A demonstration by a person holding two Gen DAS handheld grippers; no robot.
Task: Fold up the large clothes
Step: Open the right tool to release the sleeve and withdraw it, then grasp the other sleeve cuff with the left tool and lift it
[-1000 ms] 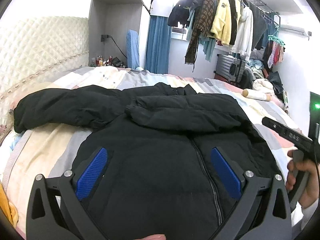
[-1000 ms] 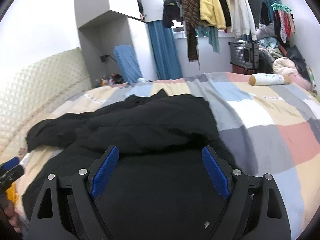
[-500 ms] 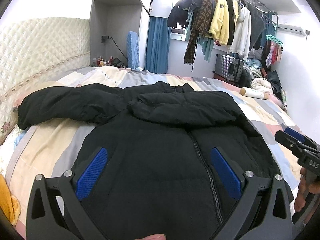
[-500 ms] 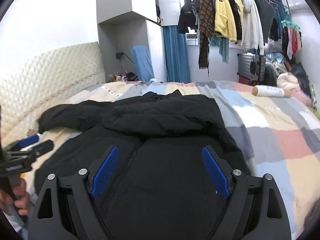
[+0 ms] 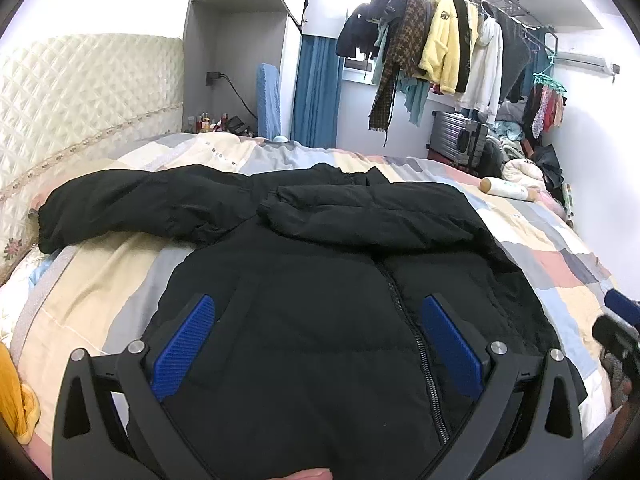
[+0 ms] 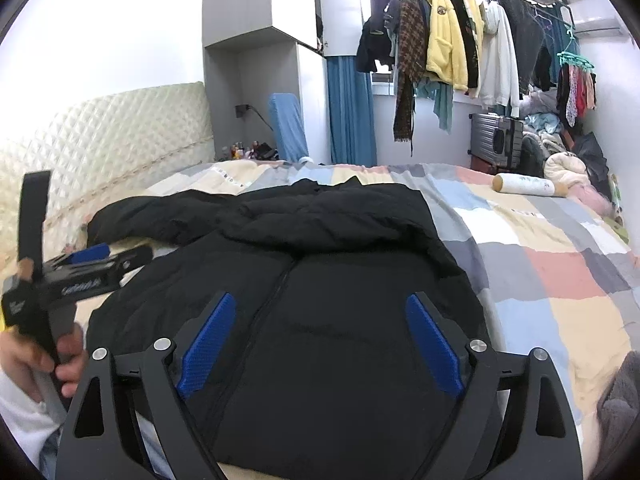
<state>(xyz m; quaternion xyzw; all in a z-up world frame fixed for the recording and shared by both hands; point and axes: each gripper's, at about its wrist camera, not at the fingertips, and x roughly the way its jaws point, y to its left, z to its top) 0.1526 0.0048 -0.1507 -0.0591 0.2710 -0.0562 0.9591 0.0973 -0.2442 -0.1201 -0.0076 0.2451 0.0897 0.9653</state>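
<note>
A black puffer jacket (image 5: 320, 280) lies front up on the bed, zipper down its middle. One sleeve (image 5: 132, 204) stretches out to the left; the other is folded across the chest (image 5: 368, 216). My left gripper (image 5: 316, 340) is open and empty above the jacket's lower half. My right gripper (image 6: 320, 340) is open and empty above the same part (image 6: 340, 280). The left gripper also shows in the right wrist view (image 6: 92, 268), held at the jacket's left side. The right gripper shows at the right edge of the left wrist view (image 5: 616, 332).
The bed has a patchwork cover (image 6: 540, 264) and a quilted headboard (image 5: 80, 96) on the left. A cylindrical pillow (image 6: 524, 185) lies at the far right. Clothes hang on a rack (image 5: 440, 48) behind the bed, with a suitcase (image 5: 460, 140) beneath.
Both grippers have drawn back and risen from the jacket. The right wrist view now takes in more of the jacket and the left gripper. The jacket has not moved.
</note>
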